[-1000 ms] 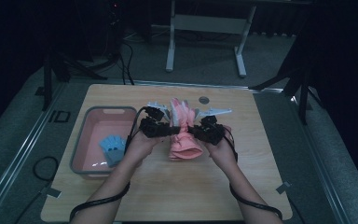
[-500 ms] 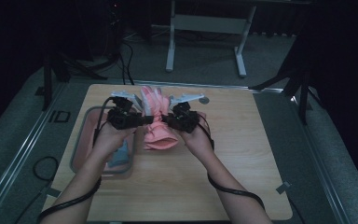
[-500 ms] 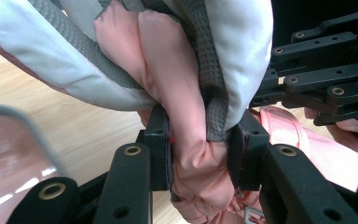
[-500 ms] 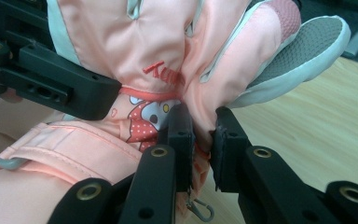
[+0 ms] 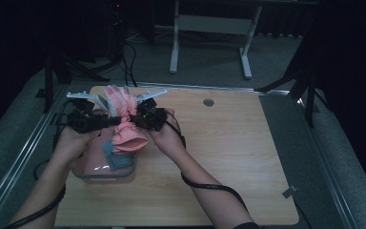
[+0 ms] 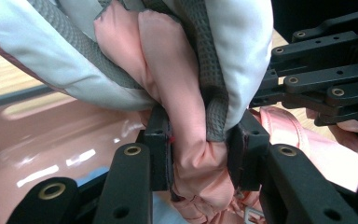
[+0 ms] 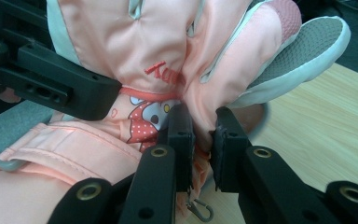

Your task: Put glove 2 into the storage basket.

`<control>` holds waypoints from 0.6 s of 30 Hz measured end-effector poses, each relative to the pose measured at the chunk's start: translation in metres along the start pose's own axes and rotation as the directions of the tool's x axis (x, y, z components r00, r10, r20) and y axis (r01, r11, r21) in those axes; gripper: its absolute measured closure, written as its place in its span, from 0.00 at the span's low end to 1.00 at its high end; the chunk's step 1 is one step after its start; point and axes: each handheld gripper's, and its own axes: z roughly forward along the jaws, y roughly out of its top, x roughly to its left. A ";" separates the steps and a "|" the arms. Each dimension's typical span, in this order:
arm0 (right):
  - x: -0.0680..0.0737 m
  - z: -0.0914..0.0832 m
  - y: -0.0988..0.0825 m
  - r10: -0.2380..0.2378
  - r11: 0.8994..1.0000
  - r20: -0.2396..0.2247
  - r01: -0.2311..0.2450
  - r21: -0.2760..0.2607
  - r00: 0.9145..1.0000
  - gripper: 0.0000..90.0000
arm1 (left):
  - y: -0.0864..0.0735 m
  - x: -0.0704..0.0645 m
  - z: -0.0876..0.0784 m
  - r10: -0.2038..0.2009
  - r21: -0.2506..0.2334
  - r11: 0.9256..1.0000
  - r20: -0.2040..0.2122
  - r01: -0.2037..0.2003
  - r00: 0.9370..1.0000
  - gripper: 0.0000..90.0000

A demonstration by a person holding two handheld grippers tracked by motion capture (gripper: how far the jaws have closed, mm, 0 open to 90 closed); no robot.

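Note:
A pink padded glove (image 5: 123, 125) with grey grip patches hangs between both grippers, above the near end of a pink bin (image 5: 102, 172) at the table's left side. My left gripper (image 5: 108, 123) is shut on a bunched fold of the pink glove (image 6: 189, 116), its own jaws (image 6: 200, 140) pinching the fabric. My right gripper (image 5: 134, 117) is shut on the other side of the pink glove (image 7: 135, 46), with its jaws (image 7: 203, 135) clamped near a cartoon print. The glove's fingers point away from the person.
A blue item (image 5: 115, 156) lies inside the bin under the glove. The wooden table (image 5: 238, 157) stretches to the right, with a small round metal disc (image 5: 208, 102) near its far edge. Cables trail from both grippers.
Both hands have carried the glove to the left and a little upward, from the table's middle to above the pink bin. The grips have stayed the same.

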 end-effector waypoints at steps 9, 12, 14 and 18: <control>0.014 0.042 -0.003 -0.010 0.999 -0.023 0.011 0.051 1.000 0.88 | -0.026 0.031 0.003 -0.064 0.024 0.998 -0.020 0.064 0.998 0.73; 0.015 0.054 -0.009 -0.009 0.997 -0.026 0.010 0.075 1.000 0.88 | -0.035 0.040 0.009 -0.087 0.037 0.995 -0.017 0.088 0.996 0.73; 0.016 0.058 -0.011 -0.008 0.996 -0.025 0.010 0.086 1.000 0.88 | -0.041 0.044 0.014 -0.104 0.043 0.994 -0.013 0.105 0.994 0.73; 0.016 0.072 -0.024 -0.006 0.992 -0.019 0.008 0.127 1.000 0.88 | -0.054 0.051 0.026 -0.130 0.064 0.989 -0.003 0.130 0.991 0.73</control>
